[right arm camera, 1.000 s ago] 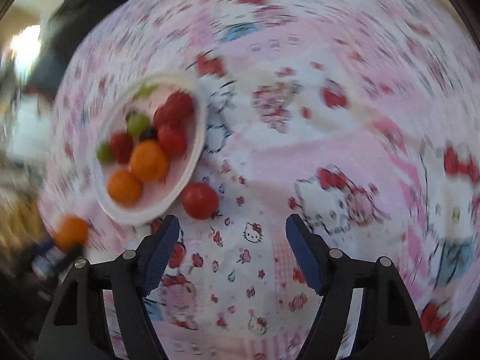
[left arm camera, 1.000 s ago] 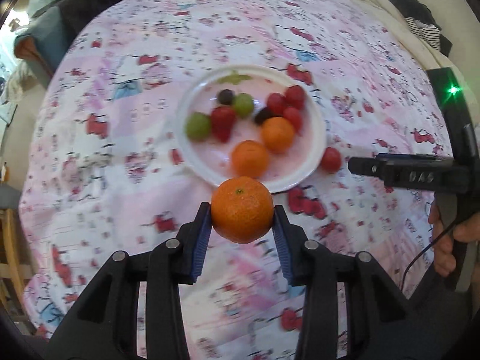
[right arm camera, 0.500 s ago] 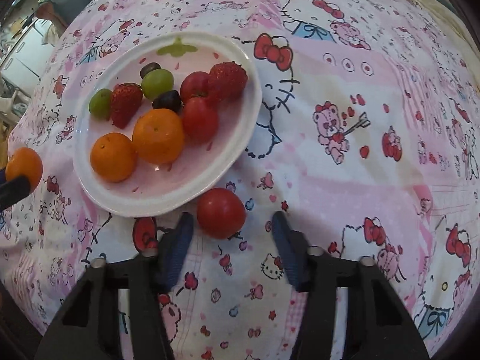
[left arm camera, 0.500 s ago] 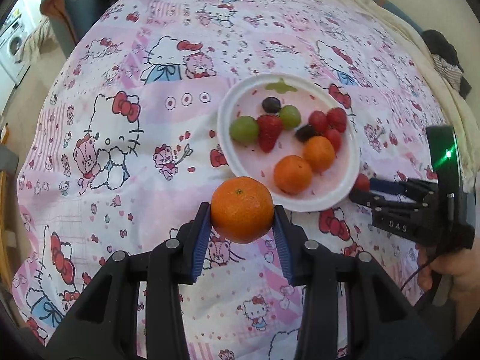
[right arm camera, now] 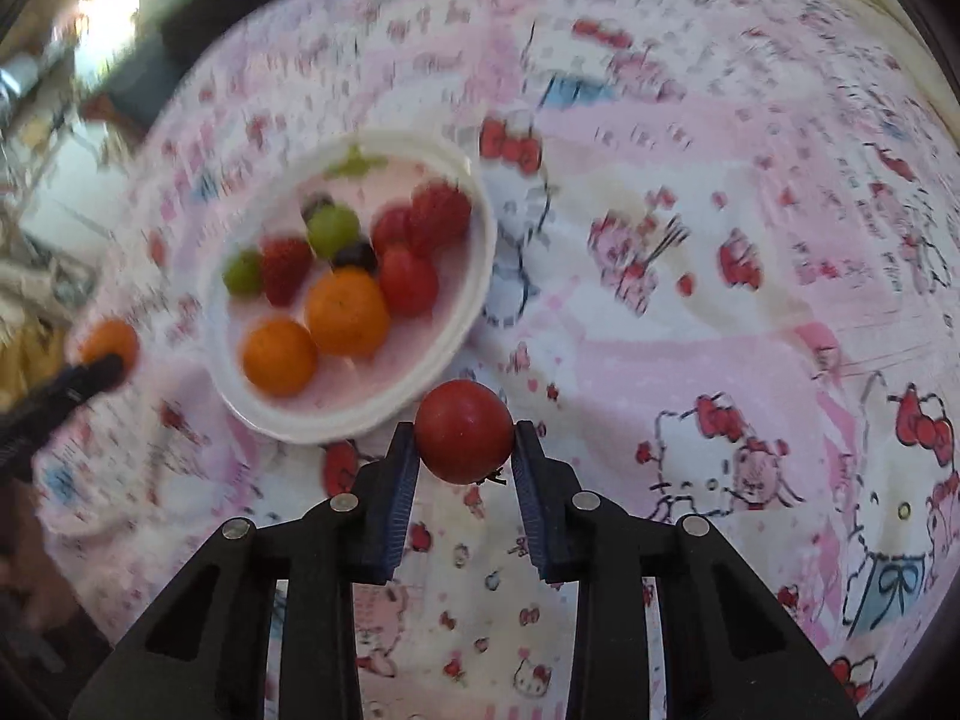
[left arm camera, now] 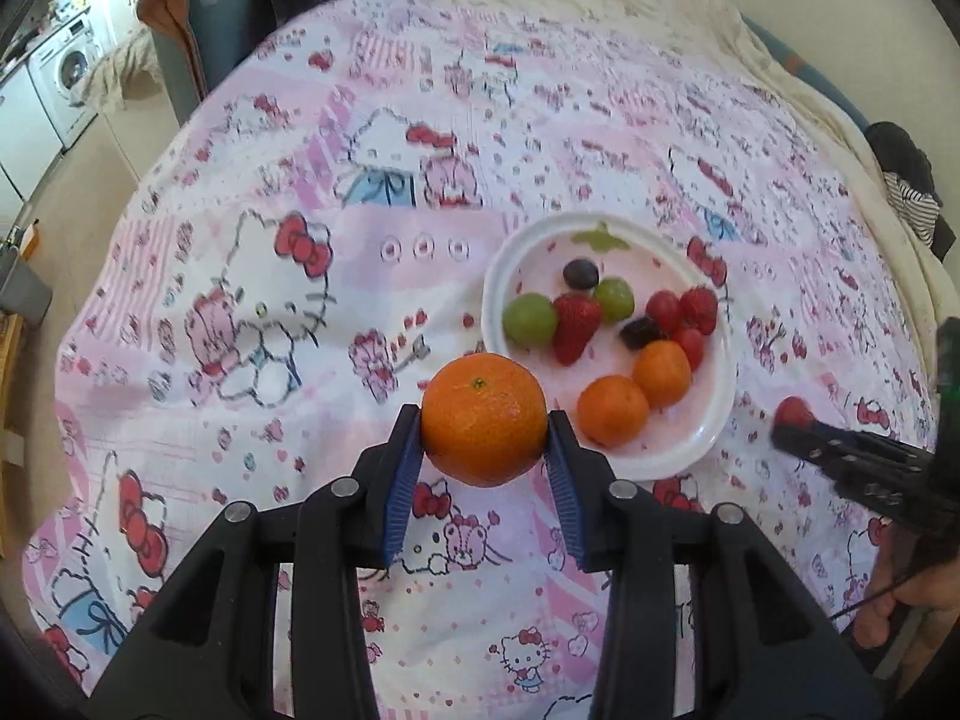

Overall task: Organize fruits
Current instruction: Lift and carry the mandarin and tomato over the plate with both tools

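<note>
Orange mandarin sits pinched in the left gripper, lower centre, short of the plate; the right gripper clamps a red tomato below the plate rim. Risk: round fruit rolling off the crowded plate, or both grippers colliding over it.

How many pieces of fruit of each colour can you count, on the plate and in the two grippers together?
Orange: 3, one in the left gripper and two on the plate.
Red: 6, one in the right gripper and five on the plate.
Green: 2.
Dark purple: 2.
Total: 13.
</note>
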{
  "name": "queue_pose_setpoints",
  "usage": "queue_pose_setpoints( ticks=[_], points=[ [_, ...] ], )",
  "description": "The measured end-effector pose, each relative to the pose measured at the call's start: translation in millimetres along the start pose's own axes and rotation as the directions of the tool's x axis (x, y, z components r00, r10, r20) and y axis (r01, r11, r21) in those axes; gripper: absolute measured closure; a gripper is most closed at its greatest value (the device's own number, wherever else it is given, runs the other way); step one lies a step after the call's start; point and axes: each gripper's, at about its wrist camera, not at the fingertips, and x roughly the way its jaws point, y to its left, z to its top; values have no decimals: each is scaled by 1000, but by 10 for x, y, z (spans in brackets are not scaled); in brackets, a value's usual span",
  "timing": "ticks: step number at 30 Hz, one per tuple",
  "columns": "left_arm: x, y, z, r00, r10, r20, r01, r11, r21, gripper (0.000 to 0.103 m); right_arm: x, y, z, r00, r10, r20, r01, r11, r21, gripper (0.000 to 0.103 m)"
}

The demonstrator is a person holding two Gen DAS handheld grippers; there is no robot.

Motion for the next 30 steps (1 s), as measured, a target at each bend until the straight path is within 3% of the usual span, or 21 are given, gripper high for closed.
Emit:
queue_pose_setpoints(
  ticks=[3,5,10,17,21,30],
  points=[
    [-126,-26,128,999,-38,34,38,999,-3,67,-261,16,85,993,36,111,-39,999,20,70],
    [-186,-77,217,997,-27,68,25,999,27,67,-346,11,121,986,24,162,-29,999,28,70],
    [-117,-151,436,996,-15,91,9,998,63,67,-375,30,289,977,48,208,-50,999,7,70],
    [248,-382,556,996,-73,49,67,993,99,67,-94,162,534,978,106,178,-103,994,-22,70],
    [422,-445,497,998,-52,29,48,989,137,66,148,119,582,981,145,129,-148,989,16,70],
    [626,-438,482,999,-34,-10,35,991,133,66,380,230,665,986,142,86,-141,990,-19,70]
  ],
)
